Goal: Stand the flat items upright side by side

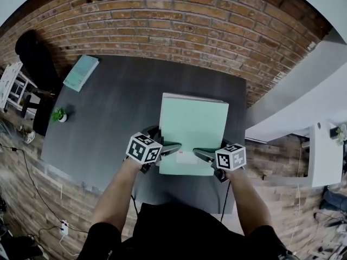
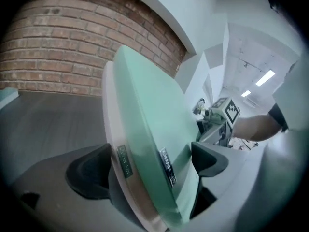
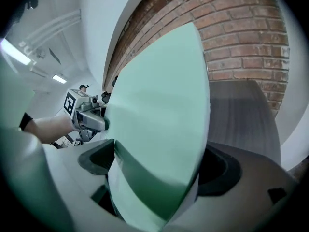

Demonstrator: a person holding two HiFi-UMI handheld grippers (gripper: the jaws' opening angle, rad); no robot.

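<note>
Clamping smooth, flat mint-green books (image 1: 192, 131)

The mint-green flat item (image 1: 192, 124) was pale and plain; the cream flat item (image 2: 108, 120) against it showed a pinkish edge, and both bore dark green labels with pale lettering. The worktop (image 1: 114, 107) was dark grey with faint grain, the wall (image 1: 179, 20) red-brown brick with light mortar. Cubes on the left gripper (image 1: 172, 148) and right gripper (image 1: 203, 155) carried black-and-white square markers.

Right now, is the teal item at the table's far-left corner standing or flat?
Lying flat: head view shows the teal item broad face up on the table.
</note>
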